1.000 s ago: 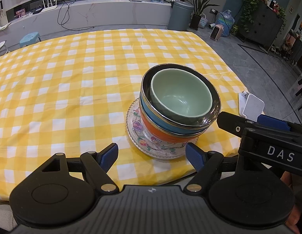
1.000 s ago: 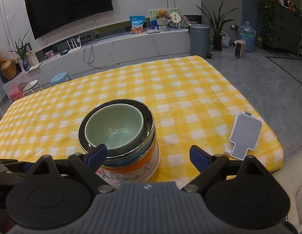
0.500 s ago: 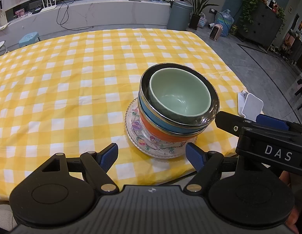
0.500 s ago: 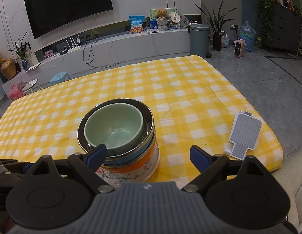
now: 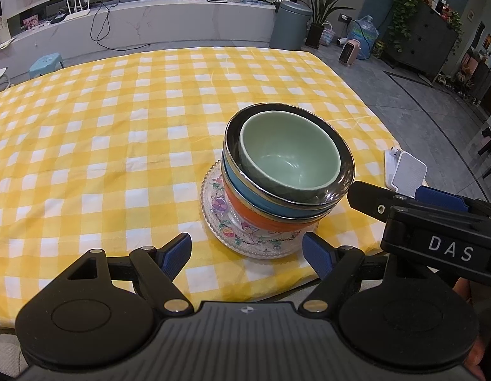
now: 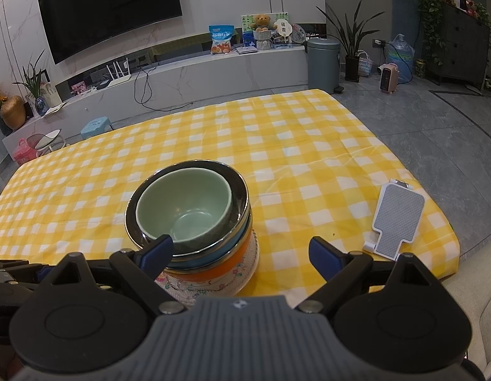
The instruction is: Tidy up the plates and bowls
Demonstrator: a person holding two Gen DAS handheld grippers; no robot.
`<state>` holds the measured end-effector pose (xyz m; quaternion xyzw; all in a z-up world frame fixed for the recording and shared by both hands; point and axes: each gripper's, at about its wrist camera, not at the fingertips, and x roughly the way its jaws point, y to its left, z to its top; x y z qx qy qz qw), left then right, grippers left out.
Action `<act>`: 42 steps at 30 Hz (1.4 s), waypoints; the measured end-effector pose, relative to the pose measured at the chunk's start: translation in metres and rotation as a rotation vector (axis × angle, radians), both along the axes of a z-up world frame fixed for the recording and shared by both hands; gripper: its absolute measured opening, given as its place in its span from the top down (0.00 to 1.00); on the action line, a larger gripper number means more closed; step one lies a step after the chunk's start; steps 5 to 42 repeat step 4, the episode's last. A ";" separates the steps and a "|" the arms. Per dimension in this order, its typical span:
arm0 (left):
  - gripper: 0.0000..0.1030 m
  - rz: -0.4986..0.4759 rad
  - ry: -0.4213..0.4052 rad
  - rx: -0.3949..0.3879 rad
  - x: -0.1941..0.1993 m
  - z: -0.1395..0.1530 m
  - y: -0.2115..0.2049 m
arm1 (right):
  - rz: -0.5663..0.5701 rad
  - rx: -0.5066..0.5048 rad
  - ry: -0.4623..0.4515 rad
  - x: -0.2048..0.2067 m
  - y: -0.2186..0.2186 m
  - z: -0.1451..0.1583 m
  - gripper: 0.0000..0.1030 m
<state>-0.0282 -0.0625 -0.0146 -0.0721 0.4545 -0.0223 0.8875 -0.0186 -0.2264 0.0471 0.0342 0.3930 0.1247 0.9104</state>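
Bowls sit nested in one stack near my edge of the yellow checked tablecloth (image 5: 118, 120): a pale green bowl (image 5: 290, 155) inside a shiny steel bowl (image 5: 339, 190), then a blue bowl (image 5: 245, 187), then an orange bowl (image 5: 242, 209), all resting on a clear flowered glass plate (image 5: 220, 219). That makes four bowls and one plate, as far as I can count them. The green bowl lies off-center, pushed toward one side of the steel rim.

My left gripper (image 5: 247, 250) hangs just short of the plate with its blue-padded fingers spread wide and nothing between them. My right gripper (image 6: 240, 249) is likewise wide open and empty; its left finger pad (image 6: 158, 247) overlaps the stack's near rim in the right wrist view, though I cannot tell whether it touches. In the left wrist view the right gripper's black body marked DAS reaches in from the right, its tip close beside the steel bowl.

A white and grey phone stand (image 6: 397, 219) lies flat near the right corner of the cloth, well apart from the stack. It is the only other thing on the cloth.

The stack stands close to the near edge of the table, where the cloth drops away under my fingers. To the left and beyond the stack the cloth runs wide and flat to the far edge. Past it are a grey bin (image 6: 323, 60), a potted plant (image 6: 351, 47) and a long white shelf (image 6: 182, 76).
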 end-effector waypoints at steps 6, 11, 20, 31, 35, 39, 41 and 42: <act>0.09 -0.005 -0.001 -0.007 0.001 0.000 0.001 | -0.001 0.003 0.002 0.000 -0.003 -0.001 0.12; 0.09 -0.005 -0.001 -0.007 0.001 0.000 0.001 | -0.001 0.003 0.002 0.000 -0.003 -0.001 0.12; 0.09 -0.005 -0.001 -0.007 0.001 0.000 0.001 | -0.001 0.003 0.002 0.000 -0.003 -0.001 0.12; 0.09 -0.005 -0.001 -0.007 0.001 0.000 0.001 | -0.001 0.003 0.002 0.000 -0.003 -0.001 0.12; 0.09 -0.005 -0.001 -0.007 0.001 0.000 0.001 | -0.001 0.003 0.002 0.000 -0.003 -0.001 0.12; 0.09 -0.005 -0.001 -0.007 0.001 0.000 0.001 | -0.001 0.003 0.002 0.000 -0.003 -0.001 0.12; 0.09 -0.005 -0.001 -0.007 0.001 0.000 0.001 | -0.001 0.003 0.002 0.000 -0.003 -0.001 0.12; 0.09 -0.005 -0.001 -0.007 0.001 0.000 0.001 | -0.001 0.003 0.002 0.000 -0.003 -0.001 0.12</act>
